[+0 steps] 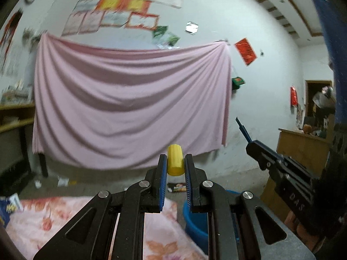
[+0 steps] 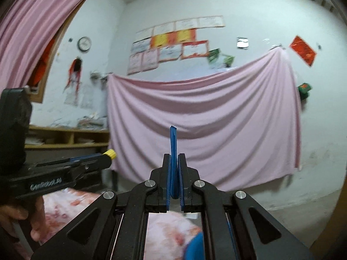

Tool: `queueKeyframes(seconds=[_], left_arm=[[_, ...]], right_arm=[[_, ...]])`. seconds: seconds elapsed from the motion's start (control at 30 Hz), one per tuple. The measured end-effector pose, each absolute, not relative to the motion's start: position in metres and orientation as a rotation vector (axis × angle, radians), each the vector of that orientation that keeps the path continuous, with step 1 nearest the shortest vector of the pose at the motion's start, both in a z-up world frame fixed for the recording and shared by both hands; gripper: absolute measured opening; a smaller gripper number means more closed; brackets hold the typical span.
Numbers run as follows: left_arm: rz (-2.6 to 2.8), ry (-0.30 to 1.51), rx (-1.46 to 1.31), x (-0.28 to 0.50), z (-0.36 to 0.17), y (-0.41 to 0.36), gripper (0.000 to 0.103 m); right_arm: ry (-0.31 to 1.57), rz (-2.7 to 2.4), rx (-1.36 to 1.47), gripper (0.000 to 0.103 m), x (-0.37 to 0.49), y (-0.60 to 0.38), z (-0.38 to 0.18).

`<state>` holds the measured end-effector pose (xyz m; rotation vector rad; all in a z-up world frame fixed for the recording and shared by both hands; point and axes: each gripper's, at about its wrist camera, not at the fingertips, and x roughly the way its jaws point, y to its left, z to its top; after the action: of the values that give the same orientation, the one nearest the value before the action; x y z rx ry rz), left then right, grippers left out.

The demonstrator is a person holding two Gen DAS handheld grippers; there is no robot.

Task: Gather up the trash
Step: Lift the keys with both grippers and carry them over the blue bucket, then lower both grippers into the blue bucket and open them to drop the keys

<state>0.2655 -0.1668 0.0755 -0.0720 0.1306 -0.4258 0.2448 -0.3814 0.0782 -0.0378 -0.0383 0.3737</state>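
My left gripper (image 1: 175,164) is shut on a short yellow cylinder (image 1: 175,162), which stands upright between the blue pads and pokes out above the tips. From the right wrist view the same yellow cylinder (image 2: 109,153) shows at the tip of the left gripper (image 2: 106,159). My right gripper (image 2: 174,162) is shut on a thin flat blue strip (image 2: 173,147) that sticks up past the fingertips. In the left wrist view the right gripper (image 1: 252,144) reaches in from the right with the blue strip (image 1: 243,129). Both grippers point roughly level at a pink sheet on the wall.
A pink sheet (image 1: 130,99) hangs on the far wall. A blue tub (image 1: 195,221) sits low beside a floral cloth (image 1: 54,221). Litter (image 1: 179,188) lies on the floor. Wooden shelves (image 2: 65,138) stand left, a wooden cabinet (image 1: 303,143) right. A hand (image 2: 19,216) holds the left gripper.
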Motion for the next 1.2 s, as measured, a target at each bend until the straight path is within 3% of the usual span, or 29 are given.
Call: queueKeyframes(seconds=[0.5,1.2], left_arm=[[-0.565,0.126,-0.079,0.288,0.066,-0.238,0.013],[-0.556,0.507,-0.052,0.341,0.03,-0.289,0.013]], right_arm=[[-0.019,0.202,0.006,0.004,0.24,-0.443,0.076],[0.311,0.138,0.052,0.004,0.29,-0.462,0.041]])
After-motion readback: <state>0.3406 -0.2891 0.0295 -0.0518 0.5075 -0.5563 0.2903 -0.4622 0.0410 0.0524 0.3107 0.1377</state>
